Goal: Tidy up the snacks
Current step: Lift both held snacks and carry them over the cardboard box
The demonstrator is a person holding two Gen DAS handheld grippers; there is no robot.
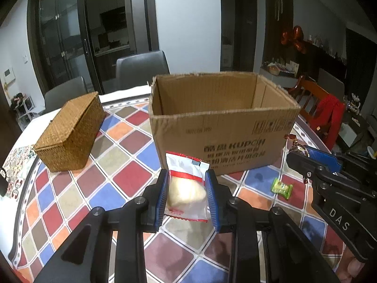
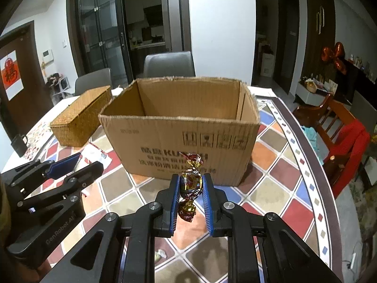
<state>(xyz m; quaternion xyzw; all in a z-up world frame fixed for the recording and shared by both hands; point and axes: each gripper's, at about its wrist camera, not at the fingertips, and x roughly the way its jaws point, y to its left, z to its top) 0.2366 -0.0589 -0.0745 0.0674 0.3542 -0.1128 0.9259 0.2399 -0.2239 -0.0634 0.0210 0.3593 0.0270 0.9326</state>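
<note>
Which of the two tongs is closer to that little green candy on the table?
Right. The right tongs, holding a foil candy, hang just above the green candy; the left tongs, gripping a white packet, sit farther left.

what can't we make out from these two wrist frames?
- Cardboard box floor: hidden by its near wall in both views, so contents unknown.
- Wicker basket: lid shut, inside unseen.
- White packet in the left gripper: print too blurred to read.
- Green candy on the table: label too small.
- Foil candy in the right gripper: brand unreadable.
</note>
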